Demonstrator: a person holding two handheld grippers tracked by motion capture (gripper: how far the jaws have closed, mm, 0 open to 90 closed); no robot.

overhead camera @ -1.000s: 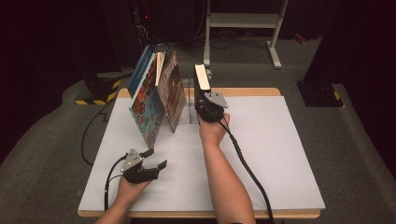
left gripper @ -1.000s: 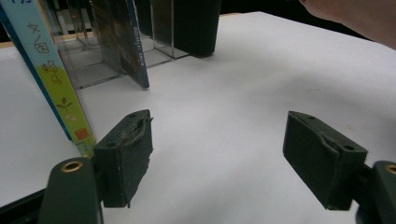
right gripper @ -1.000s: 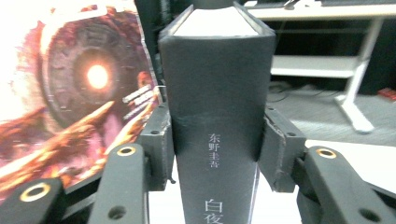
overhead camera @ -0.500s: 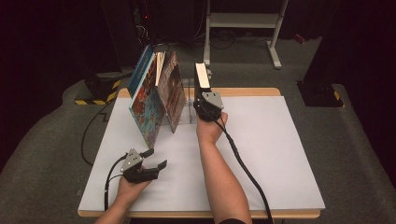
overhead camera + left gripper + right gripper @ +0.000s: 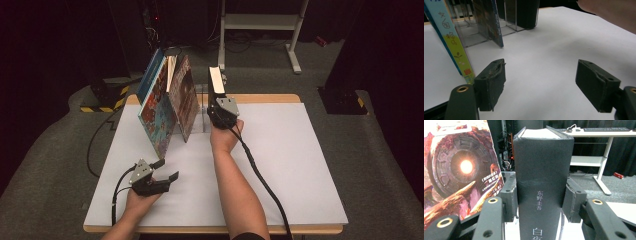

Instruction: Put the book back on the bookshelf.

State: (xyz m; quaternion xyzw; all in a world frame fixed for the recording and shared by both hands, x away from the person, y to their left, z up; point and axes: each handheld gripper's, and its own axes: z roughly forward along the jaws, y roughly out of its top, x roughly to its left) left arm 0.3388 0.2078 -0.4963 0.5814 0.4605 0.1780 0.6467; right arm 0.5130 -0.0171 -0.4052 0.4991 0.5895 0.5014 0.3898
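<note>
Right gripper (image 5: 540,202) clamping the spine of a thick black book (image 5: 541,182), 1 pad pressing on each side, jaws standing about half apart around it. Book standing upright in a clear acrylic rack (image 5: 201,107) near the far edge of the white table (image 5: 300,165), page edges facing up in the high view (image 5: 216,80). Right gripper (image 5: 218,107) sitting just below the book there, hand and forearm reaching in from the bottom.

Leaning just left of the black book: a picture book with a glowing orb on its cover (image 5: 461,170), tilted, and beyond it 2 more colourful books (image 5: 157,107) slanting against each other in the same rack.

Left gripper (image 5: 167,170) resting low over the near left part of the table, well apart from the rack, jaws standing wide with nothing between them. Seen along its own jaws (image 5: 541,85): bare white tabletop between the 2 pads, a blue-and-green book spine (image 5: 451,42) rising at the left, the clear rack (image 5: 474,32) farther off.
</note>
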